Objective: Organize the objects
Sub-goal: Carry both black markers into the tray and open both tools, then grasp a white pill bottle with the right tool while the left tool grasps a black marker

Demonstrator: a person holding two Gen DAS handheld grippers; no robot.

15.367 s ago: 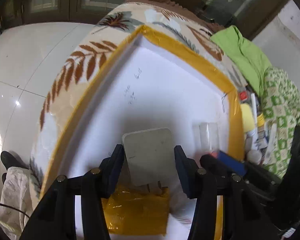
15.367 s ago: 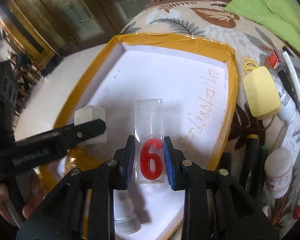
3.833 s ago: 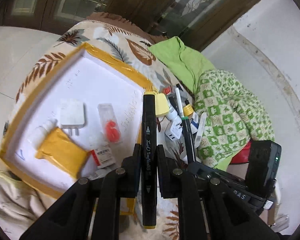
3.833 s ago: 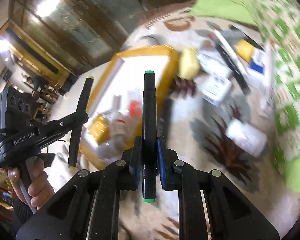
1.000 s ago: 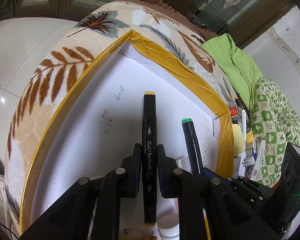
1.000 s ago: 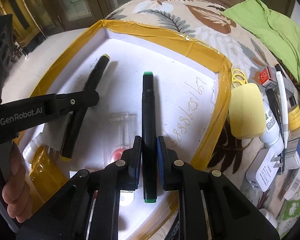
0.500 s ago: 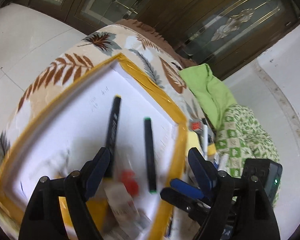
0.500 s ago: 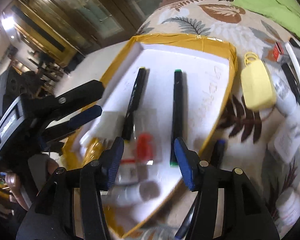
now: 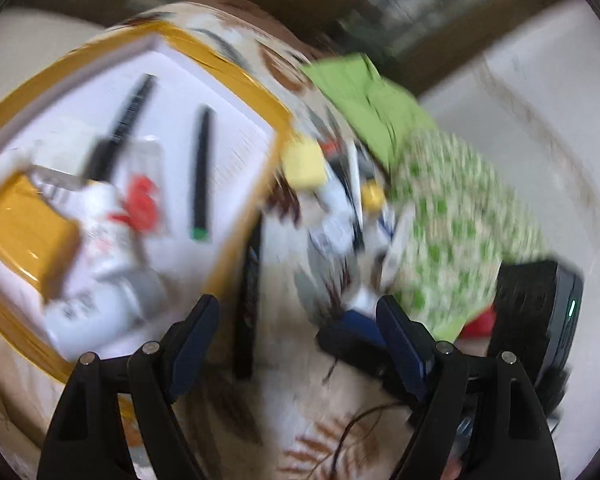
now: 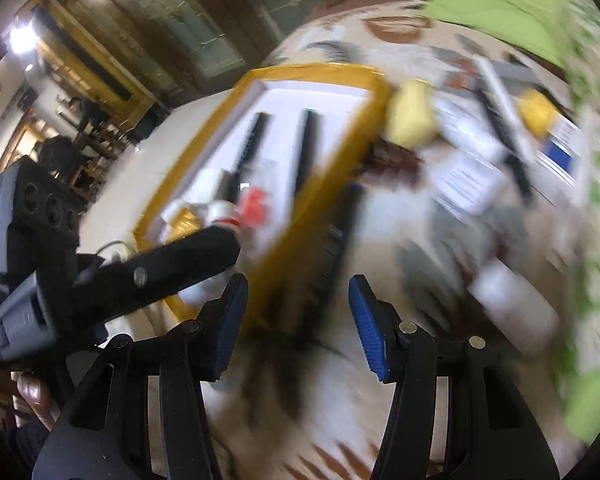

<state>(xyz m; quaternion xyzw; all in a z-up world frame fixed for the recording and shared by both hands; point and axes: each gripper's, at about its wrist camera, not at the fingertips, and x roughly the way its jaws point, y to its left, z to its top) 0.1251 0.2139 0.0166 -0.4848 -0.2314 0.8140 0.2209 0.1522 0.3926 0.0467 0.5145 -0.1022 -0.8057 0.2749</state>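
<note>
Detail is lost to blur; both markers [image 9: 201, 168] are left in the tray [image 9: 236, 68], left gripper [image 9: 298, 344] and right gripper [image 10: 298, 320] released, empty

Our left gripper [image 9: 296, 328] has black plastic arms with silver screws and dark blue ribbed pads. Our right gripper [image 10: 298, 316] matches it, with brighter blue pads [image 10: 366, 322]. Beside it, a hand [image 10: 34, 396] grips the other's grey-and-black handle.
</note>
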